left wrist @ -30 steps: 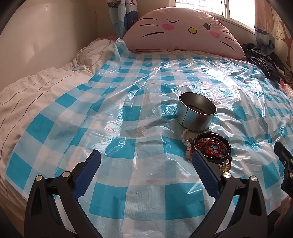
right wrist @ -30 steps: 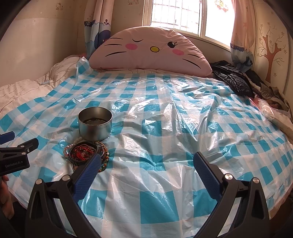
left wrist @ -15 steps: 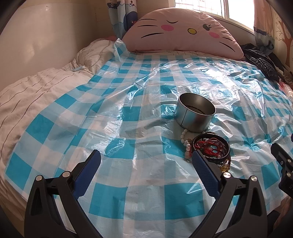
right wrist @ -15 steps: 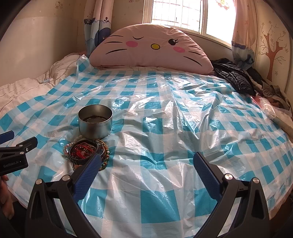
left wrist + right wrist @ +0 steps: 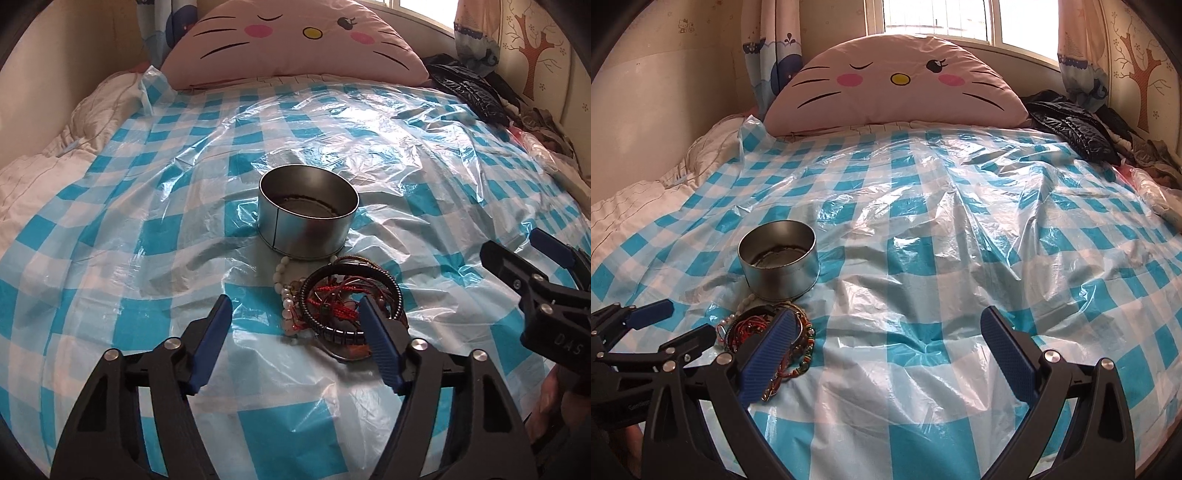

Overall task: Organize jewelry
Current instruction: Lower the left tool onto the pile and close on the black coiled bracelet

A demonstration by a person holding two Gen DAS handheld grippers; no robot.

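A round metal tin point(image 5: 307, 215) stands open on the blue-checked plastic sheet point(image 5: 147, 240); it also shows in the right wrist view point(image 5: 778, 264). A pile of bracelets point(image 5: 343, 302), with red cords, a black bangle and pale beads, lies just in front of the tin; the pile shows in the right wrist view too point(image 5: 764, 332). My left gripper point(image 5: 295, 332) is open and empty, low over the sheet, its right finger beside the pile. My right gripper point(image 5: 890, 339) is open and empty, to the right of the pile.
A pink cat-face pillow point(image 5: 894, 81) lies at the head of the bed. Black clothing point(image 5: 1075, 125) is heaped at the far right. A white quilt point(image 5: 33, 173) lies along the left edge. The sheet is wrinkled.
Both grippers have moved closer to the tin and the bracelet pile. The left gripper has swung right, so the pile now sits by its right finger. Both stay open.
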